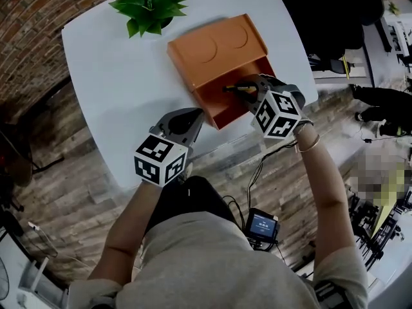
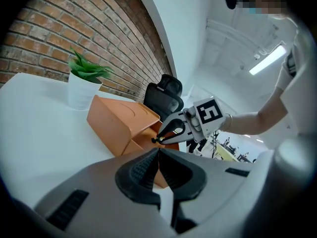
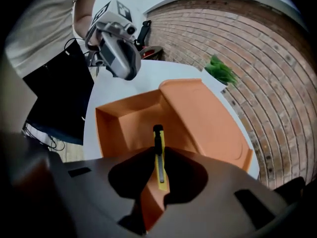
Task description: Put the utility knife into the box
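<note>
A white table [image 1: 116,89] fills the upper middle of my head view, with its rounded edge curving toward the lower left. A green potted plant [image 1: 149,6] stands on it at the top of the frame. In the left gripper view its white pot [image 2: 83,90] sits at the upper left. A brick wall [image 1: 32,24] takes the upper left corner, and a wood-plank floor [image 1: 71,205] lies below the table. A black office chair [image 2: 163,97] shows at the centre of the left gripper view. A small device with a lit screen [image 1: 262,226] hangs low, right of centre.

On table [image 1: 116,102]: box [image 1: 215,47], plant [image 1: 149,5] behind-left; utility knife [image 3: 158,155] over box.
</note>
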Available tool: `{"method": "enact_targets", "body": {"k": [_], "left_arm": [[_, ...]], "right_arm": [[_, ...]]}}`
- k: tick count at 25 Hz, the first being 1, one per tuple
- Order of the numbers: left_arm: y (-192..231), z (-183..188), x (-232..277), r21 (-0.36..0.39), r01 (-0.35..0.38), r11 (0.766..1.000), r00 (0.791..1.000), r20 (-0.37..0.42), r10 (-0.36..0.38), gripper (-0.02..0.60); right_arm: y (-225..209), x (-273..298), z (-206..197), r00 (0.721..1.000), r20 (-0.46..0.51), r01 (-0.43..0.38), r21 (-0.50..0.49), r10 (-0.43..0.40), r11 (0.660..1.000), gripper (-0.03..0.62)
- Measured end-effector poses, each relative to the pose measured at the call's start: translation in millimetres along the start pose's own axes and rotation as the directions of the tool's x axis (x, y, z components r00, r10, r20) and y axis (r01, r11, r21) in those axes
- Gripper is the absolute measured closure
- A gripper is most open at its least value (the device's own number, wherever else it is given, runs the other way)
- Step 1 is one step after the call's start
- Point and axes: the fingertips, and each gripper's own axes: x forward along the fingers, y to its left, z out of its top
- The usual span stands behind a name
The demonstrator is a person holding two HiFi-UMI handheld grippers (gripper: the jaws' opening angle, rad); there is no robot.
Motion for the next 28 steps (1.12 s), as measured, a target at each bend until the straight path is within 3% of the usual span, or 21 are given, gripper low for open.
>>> {"method": "enact_targets", "body": {"k": [4,14,19,22,28], "left_arm": [[6.0,-0.6,2.8,-0.015,-0.005,1.000,1.000,-0.006,0.005,0.574],[9.7,-1.9,7.8,-0.037,0.005,0.999,1.000,-0.016,-0.006,0.574],[6.5,-1.9,7.9,-0.034,0.011,0.999,1.000,-0.020,-0.012,0.574],[2.7,-1.4,8.4,-0.024,0.018,1.000,0.999,-0.025,-0.019,0.574],[-4.7,2.6,3.9,0.008,0.022,1.000,0.999,-0.026,-0.022,0.574]], "right_arm": [[0.8,13.4,-7.0,0.997,-0.059,-0.042,-0.048,0.039,0.998,0.534],[14.6,30.2,-13.4,0.988,-0.092,-0.123,-0.016,0.121,0.992,0.531],[14.6,29.0,-13.1,0.989,-0.081,-0.117,0.042,0.120,0.992,0.528],[14.6,25.4,-13.5,0.990,-0.065,-0.119,0.076,0.124,0.990,0.477],[8.1,4.4,2.4,1.000,0.017,-0.027,0.139,0.025,0.990,0.474]]}}
